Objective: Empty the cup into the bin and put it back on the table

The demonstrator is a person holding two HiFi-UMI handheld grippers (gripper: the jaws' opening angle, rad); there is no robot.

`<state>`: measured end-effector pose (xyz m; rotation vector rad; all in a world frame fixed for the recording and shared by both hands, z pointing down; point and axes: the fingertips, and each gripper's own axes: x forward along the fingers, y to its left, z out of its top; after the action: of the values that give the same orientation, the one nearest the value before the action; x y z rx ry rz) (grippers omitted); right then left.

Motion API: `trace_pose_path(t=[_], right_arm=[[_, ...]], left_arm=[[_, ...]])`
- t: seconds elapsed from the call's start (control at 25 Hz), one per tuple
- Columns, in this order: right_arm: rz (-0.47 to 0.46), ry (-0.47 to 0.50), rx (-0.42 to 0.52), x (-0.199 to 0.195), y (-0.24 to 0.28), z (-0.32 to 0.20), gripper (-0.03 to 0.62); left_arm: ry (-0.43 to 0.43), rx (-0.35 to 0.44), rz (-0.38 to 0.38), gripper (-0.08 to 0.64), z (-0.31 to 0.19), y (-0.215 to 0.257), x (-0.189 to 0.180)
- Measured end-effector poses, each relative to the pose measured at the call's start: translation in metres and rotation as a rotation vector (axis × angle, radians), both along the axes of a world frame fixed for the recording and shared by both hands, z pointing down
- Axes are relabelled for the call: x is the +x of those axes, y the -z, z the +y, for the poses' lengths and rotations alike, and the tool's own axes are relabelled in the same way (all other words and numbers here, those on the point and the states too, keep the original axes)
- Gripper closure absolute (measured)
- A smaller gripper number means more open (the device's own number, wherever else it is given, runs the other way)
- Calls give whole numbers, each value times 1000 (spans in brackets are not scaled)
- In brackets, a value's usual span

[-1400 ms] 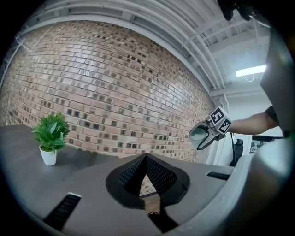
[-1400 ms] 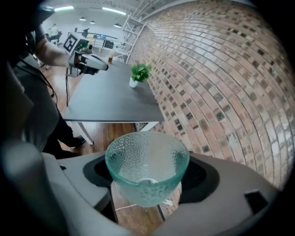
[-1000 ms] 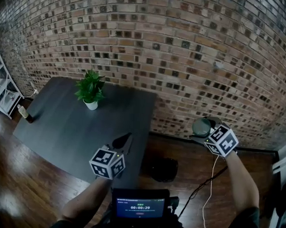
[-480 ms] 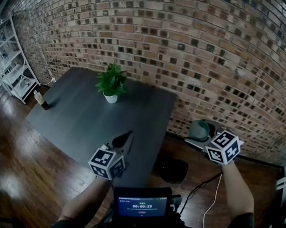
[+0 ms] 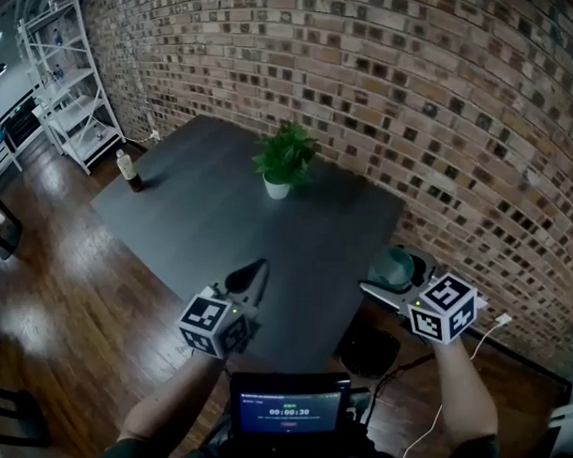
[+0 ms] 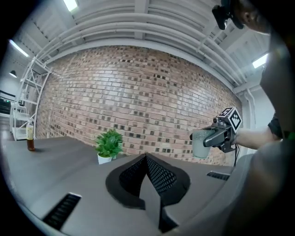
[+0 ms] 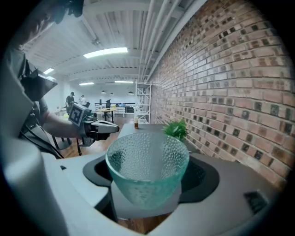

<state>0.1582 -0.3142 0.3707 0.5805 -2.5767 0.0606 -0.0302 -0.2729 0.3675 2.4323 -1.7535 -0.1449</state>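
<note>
1. Change: the right gripper [image 5: 390, 285] has carried the cup [image 5: 394, 267] from the floor area by the brick wall toward the desk [image 5: 221, 221]. The cup is now just beside the desk's right edge. The bin [image 5: 370, 352] stands on the floor below it, nearer the person.
2. Meaning: the right gripper view shows nothing inside the cup. Judged from this, emptying is complete and the return step is in hand. The cup is in the air, not yet set down.
3. Right fingers [image 7: 203, 177]: closed on the cup, with one dark pad on each side of its lower wall. The cup's mouth faces up, tilted slightly toward the gripper's camera.
4. Left gripper [image 5: 253, 275]: fingers closed together with nothing between them. It points across the near part of the desk, well apart from the cup.
5. Next move (judgement): bring the cup over a bare part of the desk, clear of the plant [image 5: 284, 158]. Lower it until the base rests flat, then open the fingers.
</note>
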Motion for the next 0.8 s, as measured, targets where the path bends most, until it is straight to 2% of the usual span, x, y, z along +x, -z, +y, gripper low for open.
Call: trace_pose_path(t=[0.16, 0.48, 0.68, 0.8], right_arm=[[-58, 57, -14, -38, 1, 9, 193], [-117, 131, -45, -107, -14, 27, 193], [-129, 171, -55, -140, -21, 33, 193], [-120, 189, -85, -148, -37, 30, 193]], left_arm=[[36, 26, 1, 558, 15, 4, -28], [149, -12, -12, 558, 41, -9, -83], [200, -48, -5, 558, 44, -24, -98], [222, -74, 25, 558, 41, -36, -98]])
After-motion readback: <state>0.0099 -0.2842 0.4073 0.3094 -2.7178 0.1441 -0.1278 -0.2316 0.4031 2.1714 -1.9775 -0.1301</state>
